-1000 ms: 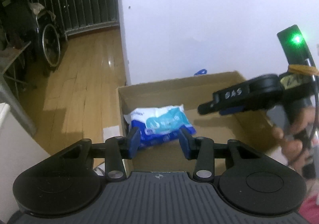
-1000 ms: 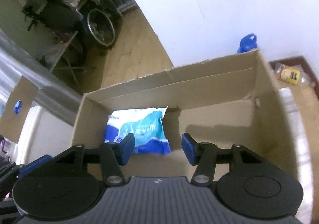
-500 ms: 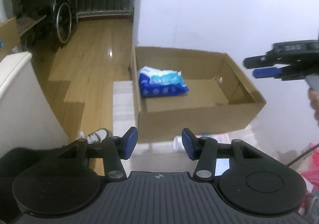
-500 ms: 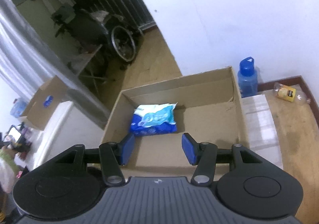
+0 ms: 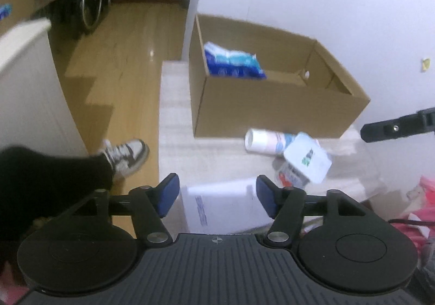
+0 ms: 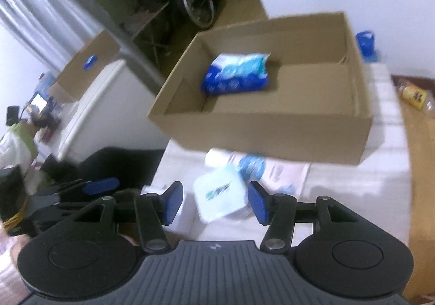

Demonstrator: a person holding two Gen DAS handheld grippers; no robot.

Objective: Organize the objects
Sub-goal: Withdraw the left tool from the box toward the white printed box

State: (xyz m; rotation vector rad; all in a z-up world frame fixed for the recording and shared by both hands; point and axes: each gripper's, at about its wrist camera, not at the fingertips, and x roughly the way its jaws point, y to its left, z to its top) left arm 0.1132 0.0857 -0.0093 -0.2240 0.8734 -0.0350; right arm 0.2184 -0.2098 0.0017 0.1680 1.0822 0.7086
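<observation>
**Both grippers empty above the clutter in front of the open box**

Left wrist view: the left gripper (image 5: 217, 195) occupies the 6 o'clock part of the frame, its blue pads (image 5: 169, 194) spread well apart; the jaws have just been opening, and nothing is between them. A flat white package (image 5: 221, 206) on the white table (image 5: 174, 125) shows through the gap, below the pads and not gripped. At 1 o'clock stands the cardboard box (image 5: 272, 109), open at the top, with the blue wipes pack (image 5: 231, 63) lying inside against its left wall. Just in front of the box, at about 3 o'clock from the frame's centre, a white bottle (image 5: 265, 139) lies on its side; a pale lidded tub (image 5: 307, 158) is tilted against it. The tip of the right gripper enters at the 3 o'clock edge. A person's dark trouser leg and sneaker (image 5: 127, 155) stand on the wooden floor (image 5: 119, 60) at 9 o'clock.

Right wrist view (blurred): the right gripper (image 6: 214, 201) is about half open and holds nothing; the pale lidded tub appears between its pads but lies on the table beneath. The cardboard box fills 12 o'clock, the wipes pack in its left half. A blue bottle (image 6: 367, 44) stands behind the box at 2 o'clock
</observation>
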